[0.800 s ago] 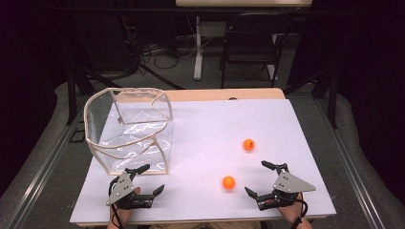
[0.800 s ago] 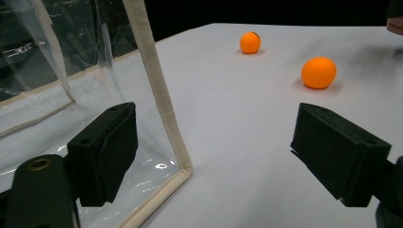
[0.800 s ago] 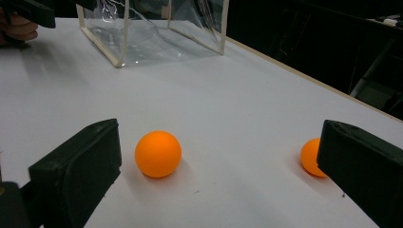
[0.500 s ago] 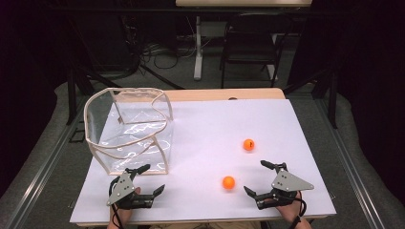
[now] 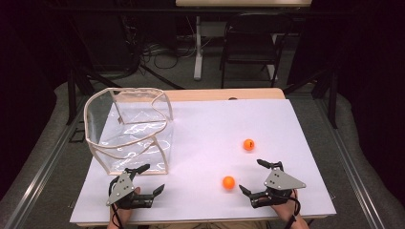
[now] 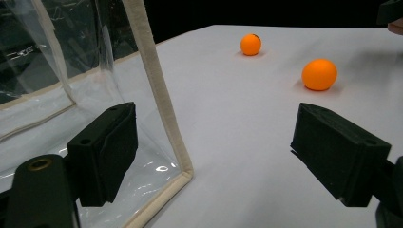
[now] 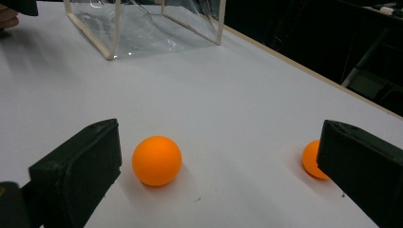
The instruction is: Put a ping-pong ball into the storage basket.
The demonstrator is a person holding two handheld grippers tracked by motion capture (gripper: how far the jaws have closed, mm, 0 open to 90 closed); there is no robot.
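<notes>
The left tongs [image 5: 147, 179] rest at the near left of the white table [image 5: 210, 119], jaws spread wide and holding nothing, just in front of the clear plastic bag [image 5: 131, 129] with its cream-edged rim. In the left gripper view the bag's near corner edge stands between the jaws, and the left jaw shows partly through the plastic. The right tongs [image 5: 254, 176] sit at the near right, also wide open and empty. The nearer orange ball [image 5: 229, 182] lies just left of them; the farther orange ball [image 5: 248, 144] lies beyond, bearing a small dark mark too small to read. In the right gripper view the right jaw hides part of that ball [image 7: 311, 159].
</notes>
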